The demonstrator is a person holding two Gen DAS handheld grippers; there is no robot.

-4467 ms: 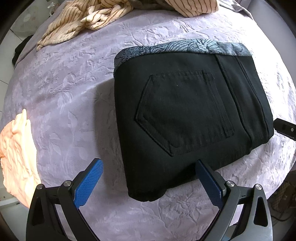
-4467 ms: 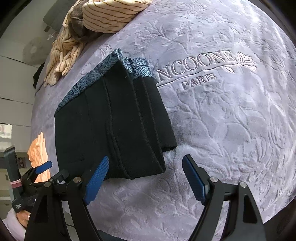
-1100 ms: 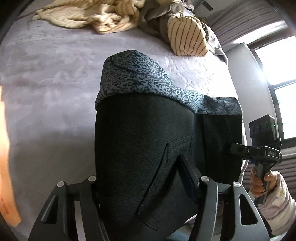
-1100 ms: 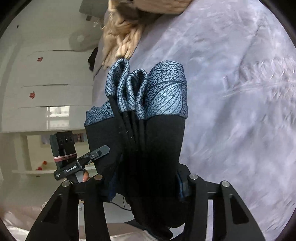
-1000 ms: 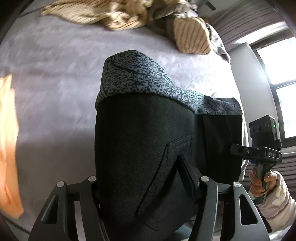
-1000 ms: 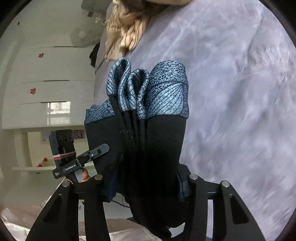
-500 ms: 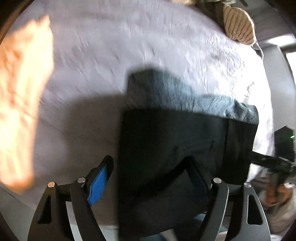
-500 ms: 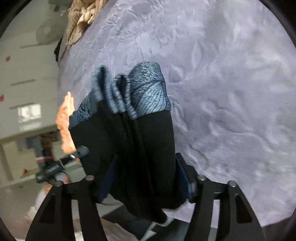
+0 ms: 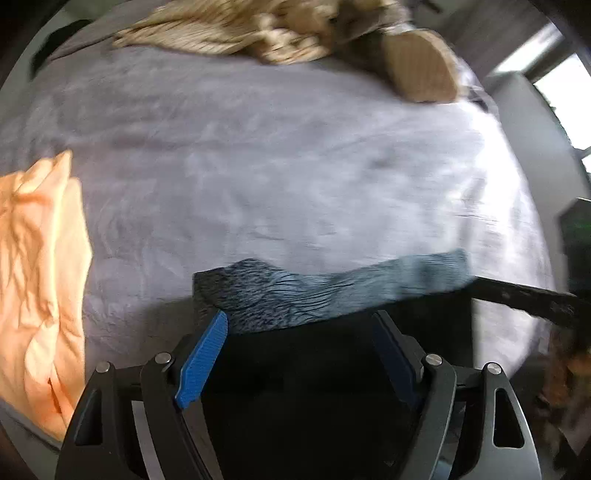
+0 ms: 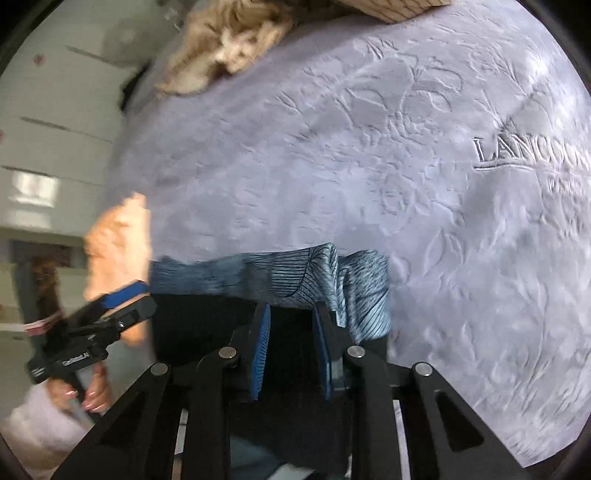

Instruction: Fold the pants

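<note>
The folded black pants (image 9: pixel 314 369) with a blue-grey patterned waistband (image 9: pixel 332 291) lie near the front edge of the lilac bed cover (image 9: pixel 277 166). My left gripper (image 9: pixel 301 332) is open, its blue pads wide apart over the pants' near end. My right gripper (image 10: pixel 291 325) has narrow jaws with a dark fold of the pants (image 10: pixel 207 325) between the pads, beside the patterned waistband (image 10: pixel 332 280). The left gripper also shows at the left of the right wrist view (image 10: pixel 122 295).
A crumpled orange garment (image 9: pixel 37 277) lies at the bed's left edge, also seen in the right wrist view (image 10: pixel 118 240). Beige striped clothes (image 9: pixel 258 33) are piled at the far side. Embossed lettering (image 10: pixel 532 151) marks the cover at right.
The pants went from held up in both grippers to resting near the bed's front edge. My left gripper has opened and let go. Both cameras have pulled back.
</note>
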